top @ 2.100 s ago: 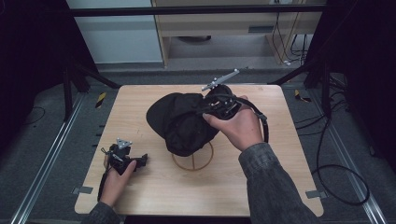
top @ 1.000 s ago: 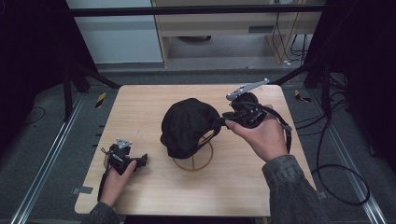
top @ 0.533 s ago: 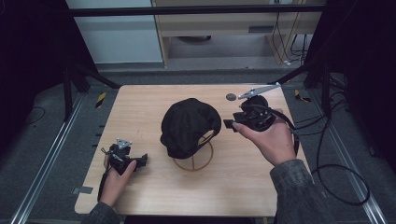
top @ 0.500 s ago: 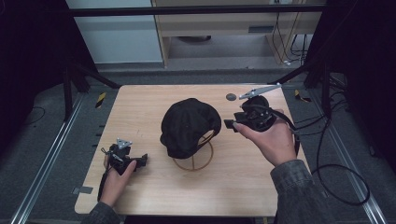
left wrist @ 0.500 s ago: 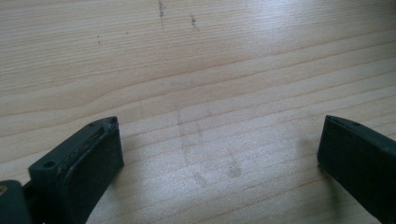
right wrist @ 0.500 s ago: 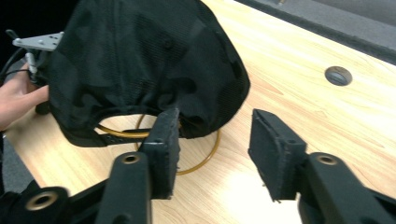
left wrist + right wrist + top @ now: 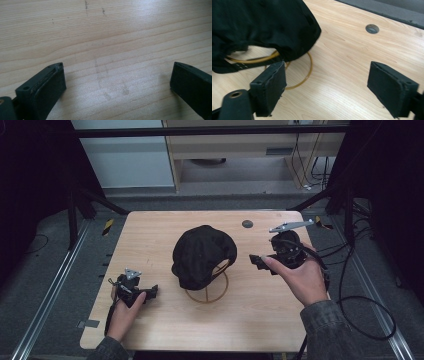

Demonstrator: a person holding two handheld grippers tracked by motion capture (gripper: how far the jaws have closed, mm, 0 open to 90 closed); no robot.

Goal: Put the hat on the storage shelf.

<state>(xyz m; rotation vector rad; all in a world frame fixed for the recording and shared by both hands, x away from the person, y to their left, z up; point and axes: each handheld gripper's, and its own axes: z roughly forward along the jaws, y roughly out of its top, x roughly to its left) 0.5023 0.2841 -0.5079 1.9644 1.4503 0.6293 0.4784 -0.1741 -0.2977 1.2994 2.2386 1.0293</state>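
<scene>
A black cap [image 7: 202, 254] rests on a brass wire stand [image 7: 207, 292] in the middle of the wooden table [image 7: 150, 227]. My right gripper [image 7: 257, 262] hovers to the right of the cap, apart from it, jaws wide open and empty. In the right gripper view the cap [image 7: 259, 27] hangs over the stand's ring [image 7: 305, 75], past my left jaw. My left gripper [image 7: 150, 292] lies at the table's front left, held by a hand, open and empty. The left gripper view looks straight down on bare wood [image 7: 112, 50] between its wide jaws.
A small round grey grommet [image 7: 247, 224] sits in the tabletop behind the right gripper, also the grommet [image 7: 372, 28] in the right gripper view. A black cable [image 7: 360, 305] trails off the right edge. Dark frame posts and rails flank the table.
My right gripper has let go of the cap and drawn back to the right, leaving the cap settled on the stand. The left gripper has stayed put.
</scene>
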